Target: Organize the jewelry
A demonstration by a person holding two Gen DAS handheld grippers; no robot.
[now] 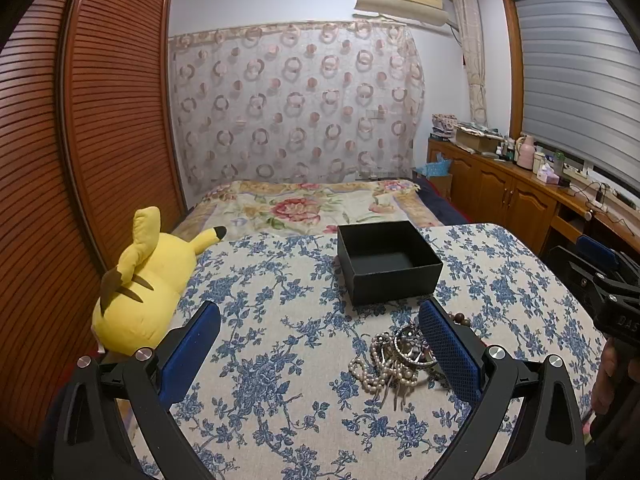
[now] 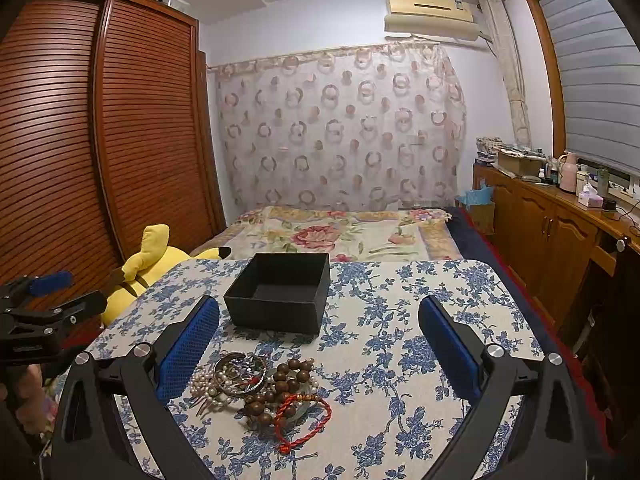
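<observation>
A pile of jewelry [image 2: 256, 388] lies on the blue-flowered tablecloth [image 2: 400, 360]: a pearl strand [image 1: 376, 368], silver bangles [image 2: 240, 372], brown wooden beads [image 2: 280, 384] and a red cord bracelet [image 2: 304, 420]. An open, empty black box [image 1: 388, 264] stands just behind the pile; it also shows in the right wrist view [image 2: 280, 292]. My left gripper [image 1: 320, 324] is open and empty, its right finger beside the pile. My right gripper [image 2: 320, 316] is open and empty above the pile's near side.
A yellow plush toy [image 1: 140, 280] lies at the table's left edge. A wooden louvred wardrobe [image 1: 60, 140] stands to the left. A flowered bed [image 1: 312, 204] lies beyond the table. A wooden sideboard [image 2: 560, 232] with bottles runs along the right.
</observation>
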